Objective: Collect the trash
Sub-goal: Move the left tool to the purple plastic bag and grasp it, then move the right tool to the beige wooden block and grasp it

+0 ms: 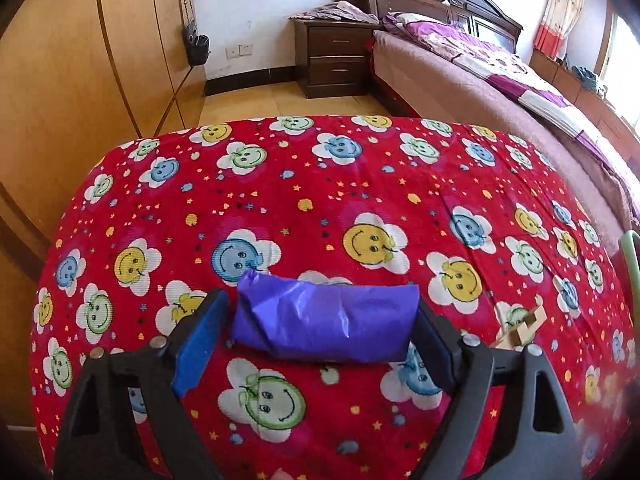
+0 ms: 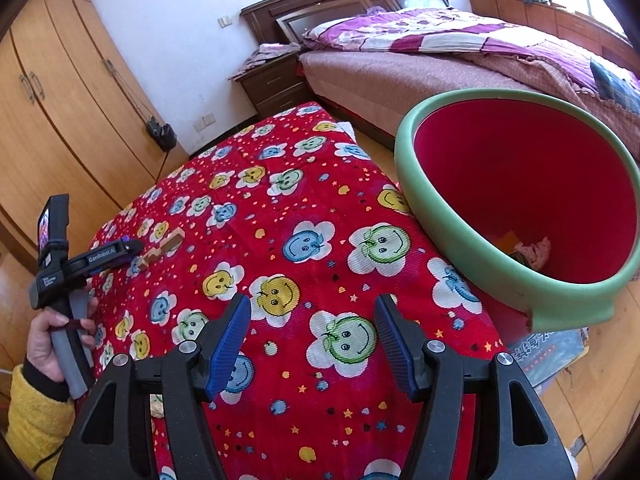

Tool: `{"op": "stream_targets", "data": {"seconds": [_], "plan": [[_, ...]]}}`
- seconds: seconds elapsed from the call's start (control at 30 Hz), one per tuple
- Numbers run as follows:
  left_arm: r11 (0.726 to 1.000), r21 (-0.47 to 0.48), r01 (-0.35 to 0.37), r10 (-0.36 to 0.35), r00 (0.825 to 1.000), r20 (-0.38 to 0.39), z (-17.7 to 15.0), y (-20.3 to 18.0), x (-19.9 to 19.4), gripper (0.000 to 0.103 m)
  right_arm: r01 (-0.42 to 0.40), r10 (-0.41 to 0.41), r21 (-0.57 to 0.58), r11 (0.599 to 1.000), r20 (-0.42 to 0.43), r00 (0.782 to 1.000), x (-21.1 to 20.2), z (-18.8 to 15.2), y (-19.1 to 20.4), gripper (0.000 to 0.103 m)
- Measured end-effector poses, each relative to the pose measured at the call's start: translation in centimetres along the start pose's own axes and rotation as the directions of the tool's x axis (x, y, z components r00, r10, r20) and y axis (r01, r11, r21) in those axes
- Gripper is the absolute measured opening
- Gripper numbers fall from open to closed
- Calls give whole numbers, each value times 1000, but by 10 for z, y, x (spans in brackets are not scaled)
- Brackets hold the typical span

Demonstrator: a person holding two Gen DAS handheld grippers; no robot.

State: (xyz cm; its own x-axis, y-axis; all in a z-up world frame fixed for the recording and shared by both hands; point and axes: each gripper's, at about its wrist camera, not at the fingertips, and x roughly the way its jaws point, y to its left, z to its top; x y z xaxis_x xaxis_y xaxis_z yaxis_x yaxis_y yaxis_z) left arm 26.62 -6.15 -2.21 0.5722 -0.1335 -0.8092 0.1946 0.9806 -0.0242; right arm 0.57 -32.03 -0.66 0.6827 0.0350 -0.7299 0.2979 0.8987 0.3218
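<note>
A crumpled purple plastic bag (image 1: 324,320) lies on the table's red smiley-face cloth (image 1: 304,184). My left gripper (image 1: 320,304) stands open around it: its right pad is at the bag's end and its left pad is a little clear. A small wooden piece (image 1: 520,328) lies just to the right of it, also seen as the wooden piece (image 2: 166,246). In the right wrist view a hand holds the left gripper (image 2: 120,250) at the table's left edge. My right gripper (image 2: 312,340) is open over the cloth (image 2: 320,208) with nothing between its fingers. The green-rimmed red bin (image 2: 440,216) stands at the right, tilted toward me.
The bin holds a pink crumpled scrap (image 2: 534,250) and an orange bit (image 2: 510,238). A printed sheet (image 2: 548,352) lies on the floor under it. Beyond the table are a bed (image 2: 400,68), a dark nightstand (image 1: 336,60) and wooden wardrobes (image 1: 60,80).
</note>
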Motion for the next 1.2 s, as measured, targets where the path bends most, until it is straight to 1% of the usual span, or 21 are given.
{"op": "stream_targets", "data": {"seconds": [0.03, 0.1, 0.13, 0.17, 0.27, 0.47, 0.63, 0.73, 0.83, 0.9, 1.03, 1.2], "plan": [[1000, 0, 0, 0, 1000, 1, 0, 0, 0, 87, 0, 0, -1, 1000, -2, 1000, 1, 0, 1, 65], [1000, -2, -2, 2, 1000, 7, 0, 0, -1, 83, -3, 3, -6, 1000, -5, 1000, 2, 2, 3, 65], [1000, -4, -1, 1, 1000, 12, -3, 0, -4, 77, -5, 5, -12, 1000, -6, 1000, 3, 3, 4, 65], [1000, -7, 0, 0, 1000, 16, -5, 1, -8, 75, -7, 7, -17, 1000, -6, 1000, 3, 4, 7, 65], [1000, -29, 5, -5, 1000, 25, -13, 5, -19, 73, -18, 18, -45, 999, 0, 1000, 3, 9, 16, 65], [997, -78, -9, 13, 999, 52, -30, 20, -42, 73, -54, 53, -120, 991, -10, 999, 11, 19, 46, 65], [994, -108, -23, 29, 998, 57, -42, 31, -56, 72, -85, 80, -198, 976, -33, 996, 30, 24, 79, 66], [993, -114, -41, 48, 997, 56, -47, 37, -62, 72, -103, 93, -240, 965, -54, 994, 45, 27, 100, 77], [991, -117, -66, 74, 995, 66, -51, 43, -66, 72, -121, 105, -288, 950, -70, 992, 59, 28, 121, 78], [989, -126, -76, 86, 994, 72, -53, 46, -67, 72, -121, 99, -318, 940, -85, 992, 69, 28, 133, 78], [985, -159, -63, 77, 994, 83, -53, 53, -66, 72, -120, 78, -372, 921, -124, 989, 91, 27, 154, 78], [983, -178, -43, 59, 994, 86, -51, 60, -63, 72, -130, 74, -390, 912, -156, 985, 112, 29, 170, 79]]}}
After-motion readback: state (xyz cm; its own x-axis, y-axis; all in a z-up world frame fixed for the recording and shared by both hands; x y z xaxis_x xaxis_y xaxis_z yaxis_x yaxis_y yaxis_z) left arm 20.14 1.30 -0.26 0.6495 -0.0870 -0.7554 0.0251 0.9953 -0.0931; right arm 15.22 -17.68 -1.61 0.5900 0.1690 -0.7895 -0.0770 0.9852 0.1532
